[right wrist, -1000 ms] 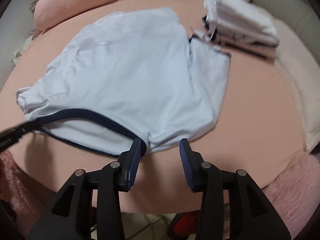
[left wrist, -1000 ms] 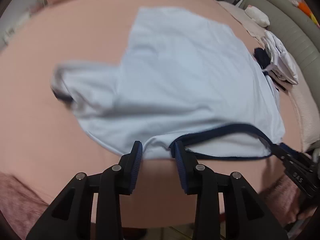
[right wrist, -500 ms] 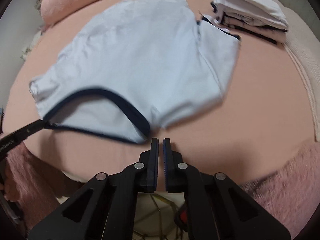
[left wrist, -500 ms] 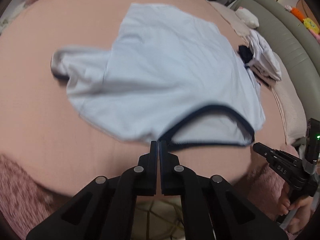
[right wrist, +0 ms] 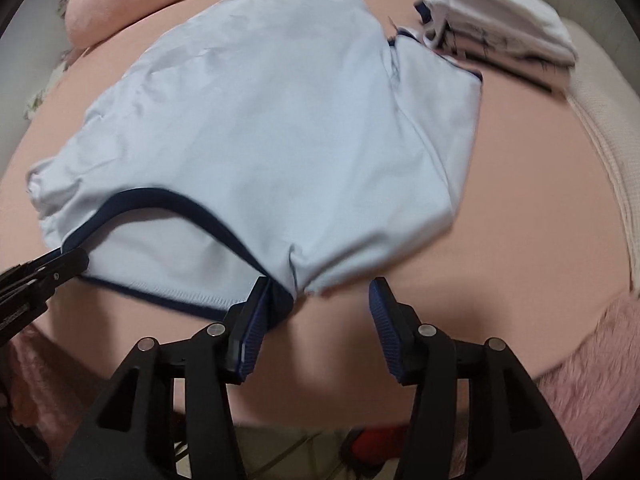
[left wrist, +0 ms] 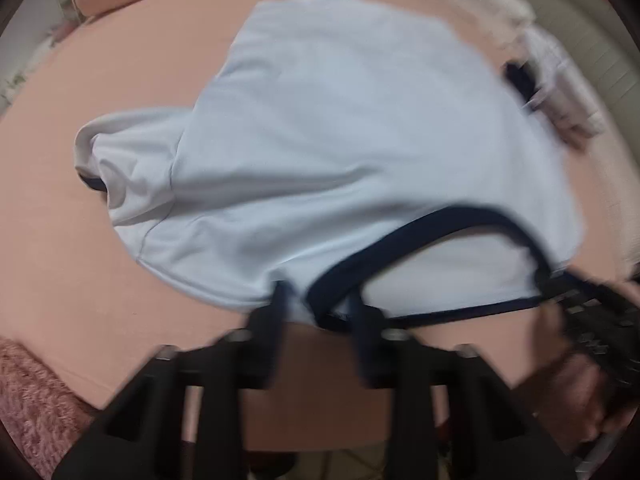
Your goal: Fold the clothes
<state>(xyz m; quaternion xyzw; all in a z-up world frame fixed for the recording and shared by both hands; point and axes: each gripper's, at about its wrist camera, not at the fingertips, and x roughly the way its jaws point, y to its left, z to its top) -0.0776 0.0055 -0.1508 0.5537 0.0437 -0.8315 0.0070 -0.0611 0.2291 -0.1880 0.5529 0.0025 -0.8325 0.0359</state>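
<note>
A pale blue T-shirt point(right wrist: 256, 128) with a navy-trimmed neckline point(right wrist: 188, 208) lies flat on the pink bed point(right wrist: 532, 208). Its long axis runs from the near edge of the bed toward the far side, with the neckline at the near end and the hem far away. Both tongs point steeply down at the near edge of the shirt. The right gripper point(right wrist: 316, 304) has just been opening; its jaws stand apart, the left pad touches the collar corner, and the other pad is over bare sheet, so it clamps nothing. The left gripper point(left wrist: 318, 312) is blurred; its jaws have just been opening too and stand apart with the shirt's shoulder edge and collar between them, not pinched as far as can be told. The right wrist view alone shows clearly a stack of folded clothes point(right wrist: 500, 28) beyond the right sleeve and a pink pillow point(right wrist: 120, 4). The left wrist view alone shows the bunched left sleeve point(left wrist: 120, 160) and the person's hand point(left wrist: 572, 392) holding the other tool.
</note>
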